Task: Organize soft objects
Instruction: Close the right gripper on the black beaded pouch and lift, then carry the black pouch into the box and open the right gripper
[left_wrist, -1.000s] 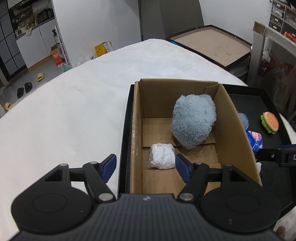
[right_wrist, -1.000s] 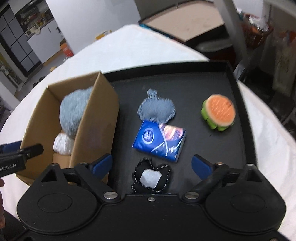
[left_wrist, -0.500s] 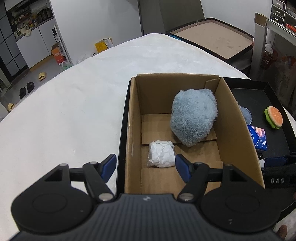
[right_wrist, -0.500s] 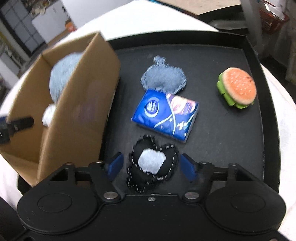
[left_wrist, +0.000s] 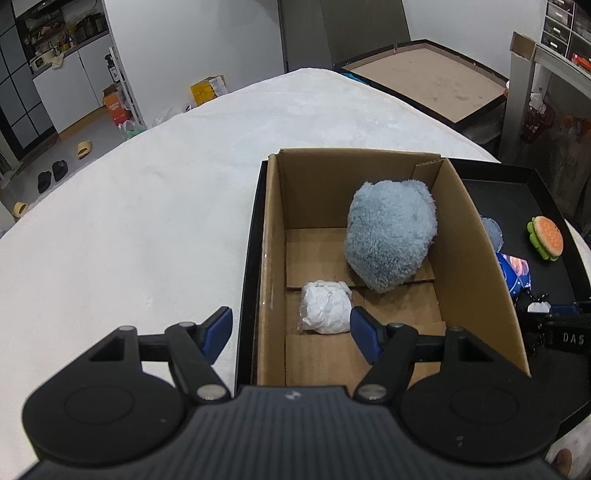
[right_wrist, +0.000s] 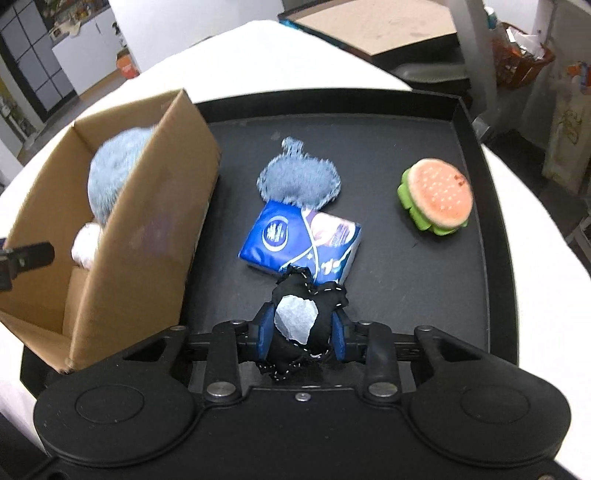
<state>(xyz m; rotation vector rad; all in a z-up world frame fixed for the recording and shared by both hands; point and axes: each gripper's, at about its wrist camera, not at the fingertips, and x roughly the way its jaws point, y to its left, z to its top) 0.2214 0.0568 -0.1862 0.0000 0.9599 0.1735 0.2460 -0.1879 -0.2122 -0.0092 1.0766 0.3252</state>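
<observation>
My right gripper (right_wrist: 301, 334) is shut on a black stitched plush with a white patch (right_wrist: 299, 314), just above the black tray (right_wrist: 424, 273). On the tray lie a blue tissue pack (right_wrist: 299, 240), a grey-blue fuzzy pad (right_wrist: 299, 181) and a burger plush (right_wrist: 436, 195). The cardboard box (left_wrist: 476, 258) holds a big blue-grey plush (left_wrist: 391, 232) and a white crumpled wad (left_wrist: 325, 312). My left gripper (left_wrist: 290, 330) is open and empty over the box's near left wall.
The tray and box rest on a white covered table (left_wrist: 129, 229). A brown-topped board (left_wrist: 424, 74) and shelving stand beyond the table. The right gripper's finger shows at the tray's near right in the left wrist view (left_wrist: 561, 332).
My right gripper moved forward onto the black plush and shut on it, lifting it slightly. My left gripper stayed open and shifted only a little.
</observation>
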